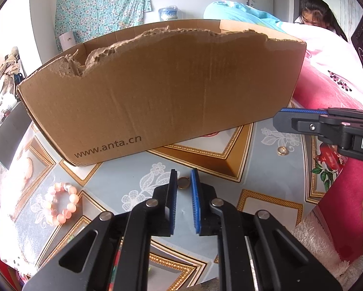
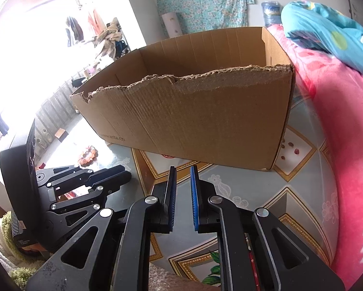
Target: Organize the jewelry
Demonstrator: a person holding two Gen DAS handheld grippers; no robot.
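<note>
A brown cardboard box [image 1: 162,92] with a torn near rim stands on the patterned table; it also shows in the right wrist view [image 2: 205,116]. A pink bead bracelet [image 1: 61,203] lies to the left, seen too in the right wrist view [image 2: 88,156]. A gold ring [image 1: 183,183] lies just beyond my left gripper [image 1: 184,177], whose jaws stand slightly apart and empty. A second gold ring [image 1: 282,150] lies to the right, below the right gripper [image 1: 282,118]. My right gripper [image 2: 183,173] is slightly open and empty, short of the box.
A pink blanket [image 2: 346,145] and blue quilt [image 2: 327,31] lie on the bed at the right. Small dark red bits [image 2: 293,149] lie on the table by the box's right corner. A person [image 1: 314,14] sits beyond the bed.
</note>
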